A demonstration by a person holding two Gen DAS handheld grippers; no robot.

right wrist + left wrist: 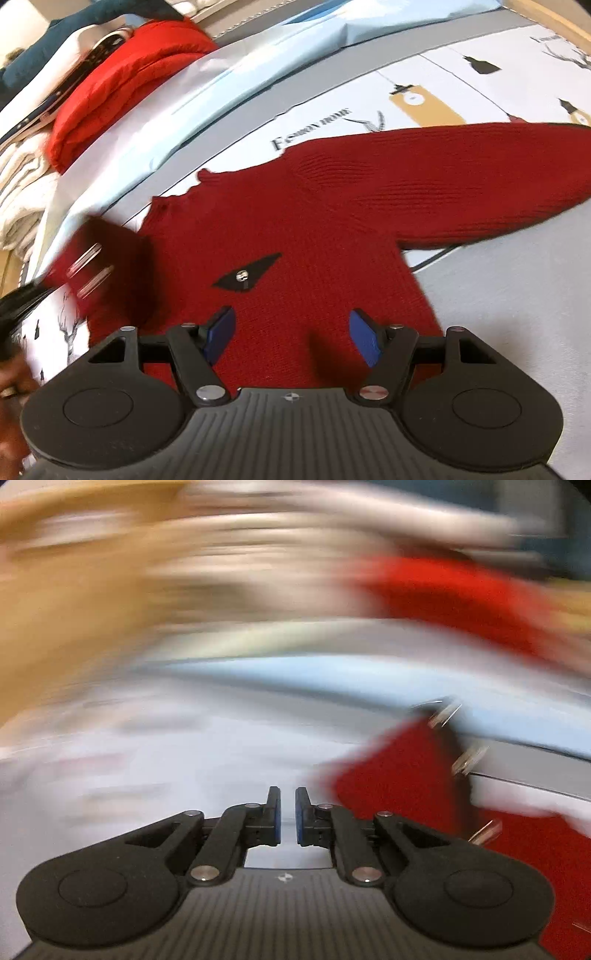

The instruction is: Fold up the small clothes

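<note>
Below the right gripper [291, 338] (jaws spread) lies the red sweater [295, 221]

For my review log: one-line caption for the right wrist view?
Open right tool hovers over dark red sweater spread on printed sheet.

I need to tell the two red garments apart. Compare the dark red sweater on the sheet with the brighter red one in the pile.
The dark red sweater lies spread flat on the printed sheet, one sleeve stretched out; the bright red garment sits folded in the pile of clothes. The sweater is a deeper red with a visible ribbed knit; the folded one is more orange-red. The sweater bears a black patch; none shows on the other. Both are red.
</note>
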